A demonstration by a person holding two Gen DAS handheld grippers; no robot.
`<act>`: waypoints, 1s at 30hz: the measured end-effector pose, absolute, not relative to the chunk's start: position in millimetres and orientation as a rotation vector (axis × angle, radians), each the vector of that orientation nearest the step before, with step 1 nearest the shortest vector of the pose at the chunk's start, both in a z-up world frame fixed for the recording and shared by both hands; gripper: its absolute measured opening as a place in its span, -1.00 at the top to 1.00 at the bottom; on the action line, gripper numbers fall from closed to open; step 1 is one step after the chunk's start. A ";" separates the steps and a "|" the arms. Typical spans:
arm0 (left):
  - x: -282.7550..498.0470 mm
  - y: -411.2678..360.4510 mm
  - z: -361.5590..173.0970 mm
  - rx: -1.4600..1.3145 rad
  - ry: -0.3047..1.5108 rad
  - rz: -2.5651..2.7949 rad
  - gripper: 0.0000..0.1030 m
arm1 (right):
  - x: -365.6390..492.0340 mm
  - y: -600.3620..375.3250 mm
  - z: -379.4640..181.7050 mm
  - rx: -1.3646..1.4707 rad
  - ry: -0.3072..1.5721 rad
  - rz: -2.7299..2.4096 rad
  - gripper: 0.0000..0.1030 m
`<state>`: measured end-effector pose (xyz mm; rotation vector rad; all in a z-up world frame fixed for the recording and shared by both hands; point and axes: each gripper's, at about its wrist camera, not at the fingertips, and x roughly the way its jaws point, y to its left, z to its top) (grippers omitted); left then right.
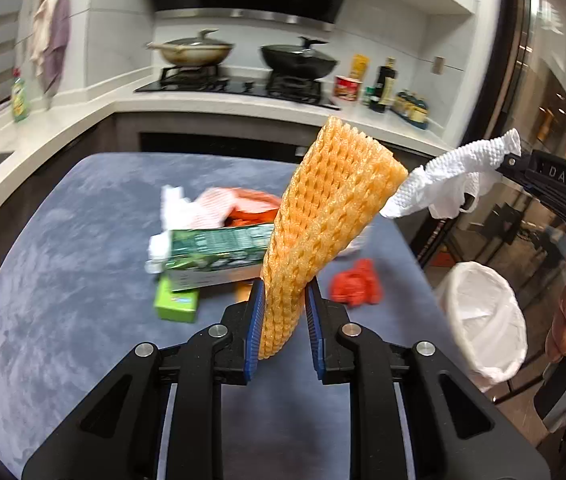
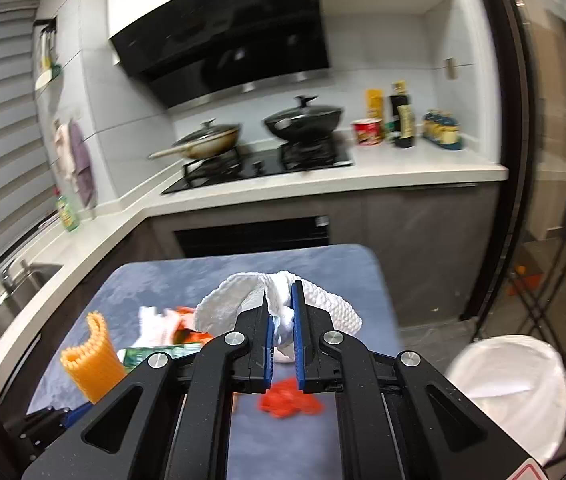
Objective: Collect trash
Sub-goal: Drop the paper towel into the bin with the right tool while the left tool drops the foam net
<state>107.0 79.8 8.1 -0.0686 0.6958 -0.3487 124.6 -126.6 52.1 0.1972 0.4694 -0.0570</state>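
Observation:
My left gripper (image 1: 283,286) is shut on an orange foam fruit net (image 1: 323,220) and holds it upright above the blue-grey table (image 1: 83,240). The net also shows in the right wrist view (image 2: 91,364). My right gripper (image 2: 281,292) is shut on a crumpled white paper towel (image 2: 323,304), held above the table; the towel also shows in the left wrist view (image 1: 455,184). A white-lined trash bin (image 1: 483,316) stands on the floor right of the table, also seen in the right wrist view (image 2: 515,388).
On the table lie a green carton (image 1: 219,256), a small green box (image 1: 177,304), a red crumpled wrapper (image 1: 357,284), and a pink-white net with orange scraps (image 1: 223,208). A kitchen counter with a stove and two pans (image 1: 243,84) runs behind.

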 end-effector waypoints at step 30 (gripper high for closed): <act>25.7 -130.6 11.3 0.136 0.713 -0.641 0.61 | -3.0 -350.0 -39.6 0.378 0.607 -0.428 0.77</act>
